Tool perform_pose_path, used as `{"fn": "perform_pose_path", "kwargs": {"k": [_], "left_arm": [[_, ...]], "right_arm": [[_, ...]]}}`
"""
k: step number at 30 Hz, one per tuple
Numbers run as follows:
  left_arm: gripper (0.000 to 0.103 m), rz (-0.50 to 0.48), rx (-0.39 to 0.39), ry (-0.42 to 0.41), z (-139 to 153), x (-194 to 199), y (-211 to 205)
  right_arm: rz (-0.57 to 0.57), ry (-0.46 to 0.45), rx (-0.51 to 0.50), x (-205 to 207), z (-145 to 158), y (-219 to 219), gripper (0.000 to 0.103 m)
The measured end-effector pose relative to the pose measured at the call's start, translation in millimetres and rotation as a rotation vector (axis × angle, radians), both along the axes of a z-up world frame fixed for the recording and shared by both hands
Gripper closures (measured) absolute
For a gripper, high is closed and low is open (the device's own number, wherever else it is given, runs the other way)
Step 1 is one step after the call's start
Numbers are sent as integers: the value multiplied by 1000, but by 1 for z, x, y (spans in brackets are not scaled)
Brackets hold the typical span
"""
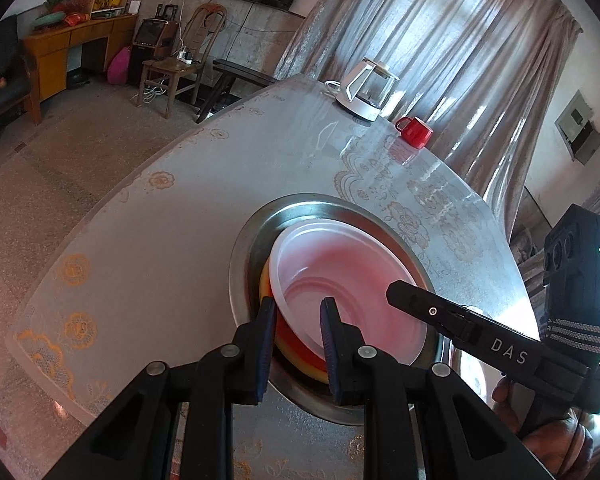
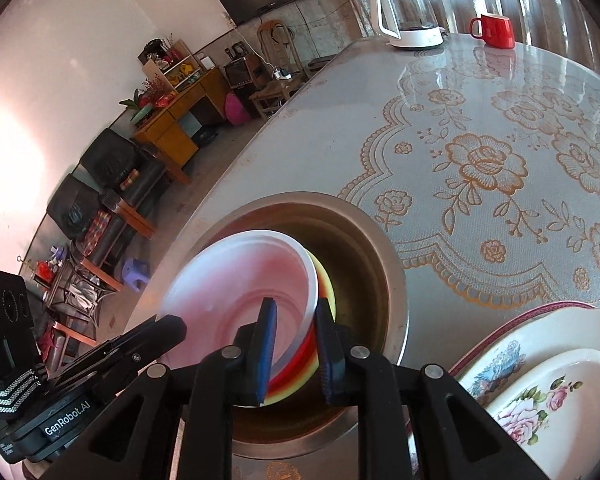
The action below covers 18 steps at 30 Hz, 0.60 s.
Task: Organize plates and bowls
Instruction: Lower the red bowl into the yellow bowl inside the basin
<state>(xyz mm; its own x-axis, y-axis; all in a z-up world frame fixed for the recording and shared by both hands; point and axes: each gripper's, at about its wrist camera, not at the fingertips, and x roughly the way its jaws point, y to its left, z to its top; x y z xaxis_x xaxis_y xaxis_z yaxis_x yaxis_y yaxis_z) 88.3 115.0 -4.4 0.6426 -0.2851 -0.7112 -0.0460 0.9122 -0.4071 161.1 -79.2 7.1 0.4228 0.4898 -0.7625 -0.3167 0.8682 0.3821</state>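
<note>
The left tool (image 1: 296,344) is seen closed on the near rim of a nested stack of round plastic bowls (image 1: 352,280) (translucent white on top, red and yellow beneath), one blue pad inside the white bowl and the other outside the coloured rims. The right tool (image 2: 294,350) is closed on the same stack from the opposite side, one pad inside the white bowl and the other outside, against the yellow rim. The stack is thus pinched at two roughly opposite edges, and neither hand is nearer than the other.

Beneath and around the stack lies the wide stainless-steel basin (image 1: 320,208), resting on the surface (image 1: 172,240) covered by a grey cloth with a gold floral print. The stack is held tilted inside the basin, its rim raised toward the right tool's side; whether its underside touches the basin floor cannot be told. The coming move is judged to turn on this relation: the stack lies within the basin's rim, straight ahead of and below both tools, so it is probably to be lowered level and released.

Just beside the basin, in the right wrist view, a pair of floral ceramic plates (image 2: 540,384) is stacked. Well apart, at the far edge of the surface, a white-and-glass kettle (image 1: 366,90) and a red mug (image 1: 414,131) stand near each other.
</note>
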Motion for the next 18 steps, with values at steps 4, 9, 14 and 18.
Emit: {"fn": "perform_pose_path", "kwargs": {"k": [4, 9, 14, 18], "left_arm": [[82, -2, 15, -4, 1, 0, -2], [82, -7, 27, -3, -1, 1, -6], [81, -1, 44, -10, -2, 0, -6], [81, -1, 58, -17, -2, -1, -8]], "right_arm": [[-1, -21, -27, -3, 2, 0, 81], [-12, -25, -25, -3, 2, -7, 81], [-11, -35, -31, -1, 2, -7, 81], [-6, -32, -28, -4, 3, -5, 81]]}}
